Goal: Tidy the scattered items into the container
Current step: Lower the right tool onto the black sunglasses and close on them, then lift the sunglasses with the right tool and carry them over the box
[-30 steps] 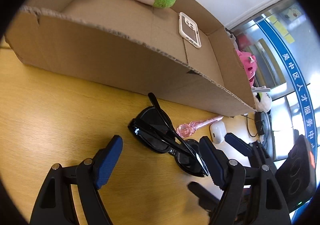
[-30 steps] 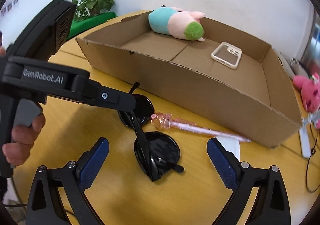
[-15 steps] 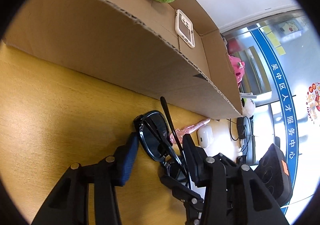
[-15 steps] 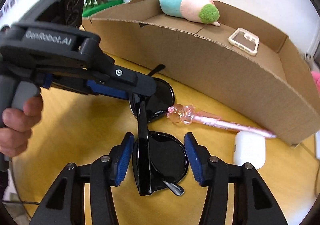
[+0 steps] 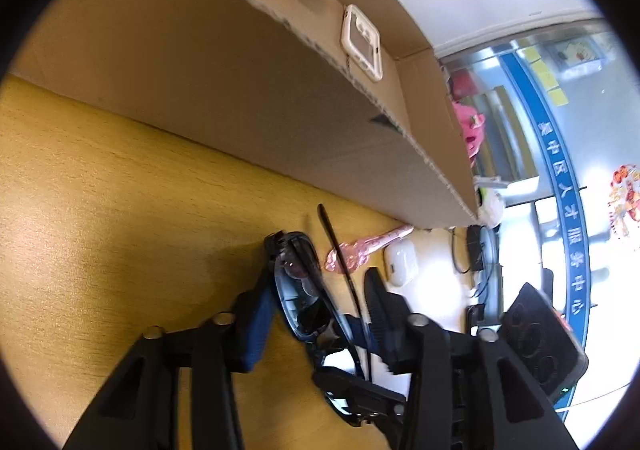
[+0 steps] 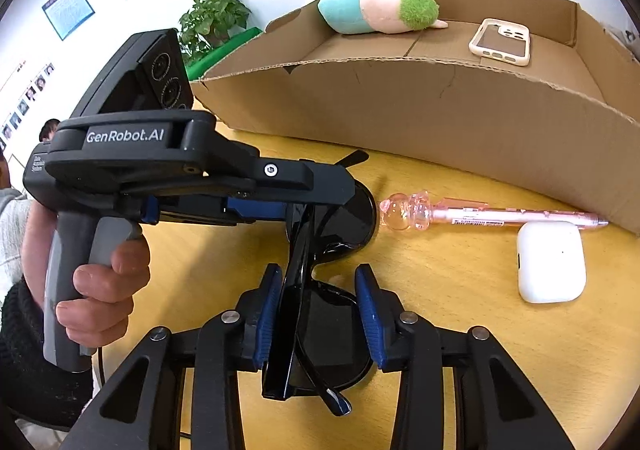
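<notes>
Black sunglasses (image 5: 300, 290) (image 6: 320, 322) stand tilted on edge on the yellow table, in front of the cardboard box (image 5: 240, 90) (image 6: 440, 122). My left gripper (image 5: 320, 278) (image 6: 312, 198) has its closing jaws around the far lens, its blue pads against the frame. My right gripper (image 6: 318, 272) is closing on the near lens, both pads touching it. A pink pen (image 6: 480, 214) (image 5: 368, 246) and a white earbud case (image 6: 550, 262) (image 5: 400, 258) lie to the right by the box wall. Inside the box are a plush toy (image 6: 380, 6) and a phone case (image 6: 502, 40).
A person's hand (image 6: 104, 282) grips the left gripper's handle. A potted plant (image 6: 212, 18) stands behind the box's left end. A pink toy (image 5: 470, 126) and cables (image 5: 476, 246) sit past the box's right end. Bare table (image 5: 100, 210) lies left of the sunglasses.
Both grippers have narrowed from wide open onto the sunglasses, one per lens. The sunglasses have tipped from lying flat to standing on edge. The pen and earbud case have not moved.
</notes>
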